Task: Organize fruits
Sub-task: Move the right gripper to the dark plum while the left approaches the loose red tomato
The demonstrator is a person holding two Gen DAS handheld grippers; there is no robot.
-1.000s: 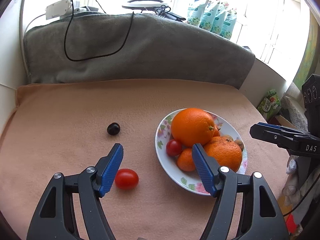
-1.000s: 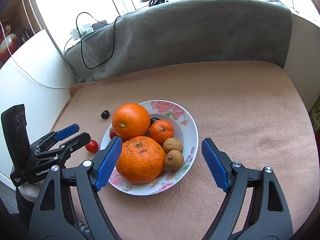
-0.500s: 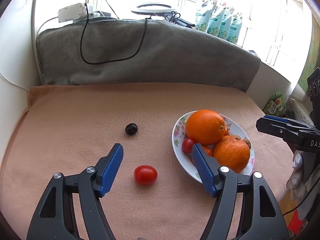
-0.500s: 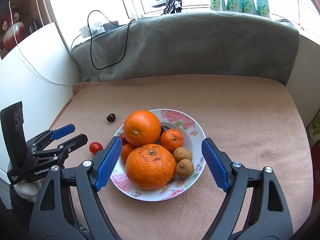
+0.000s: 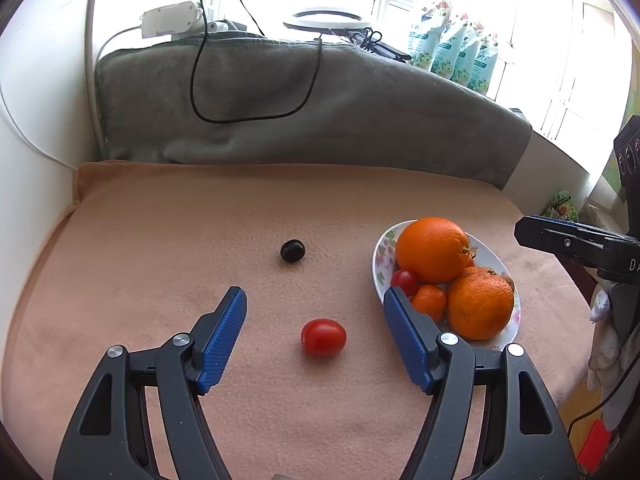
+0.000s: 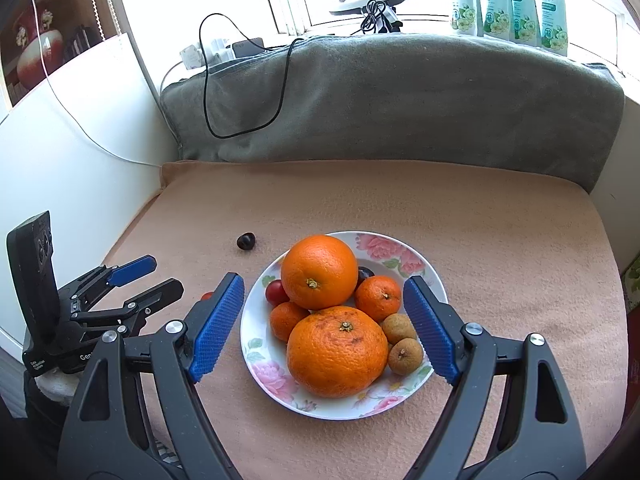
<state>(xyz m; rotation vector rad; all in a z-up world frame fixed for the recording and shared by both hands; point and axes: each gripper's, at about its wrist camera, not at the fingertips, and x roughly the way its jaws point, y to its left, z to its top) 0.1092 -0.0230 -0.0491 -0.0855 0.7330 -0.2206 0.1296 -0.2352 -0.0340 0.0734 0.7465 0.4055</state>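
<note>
the left gripper has its blue-padded fingers spread wide and holding nothing, and a loose red cherry tomato lies on the peach blanket in the gap between them, touching neither pad. beyond it, toward the blanket's far edge, a small dark grape sits alone, well apart from the tomato. the floral plate rests near the blanket's front edge, more toward its left side than its right, and carries the gathered fruit: a large smooth orange at the back, a bigger, rougher orange at the front, a small mandarin to the right between them and another mandarin to the left, a second cherry tomato tucked against the smooth orange, two brown longans at the plate's right rim, and a dark fruit half hidden behind the smooth orange. the right gripper hangs above the plate with its fingers also spread wide, one pad over the plate's left rim and the other over its right, gripping nothing. in the right wrist view the left gripper appears at the blanket's left edge, and the loose tomato is only a red sliver behind the right gripper's left pad. a grey blanket with a black cable looped over it is bunched along the far edge, with a row of pouches on the sill behind.
</note>
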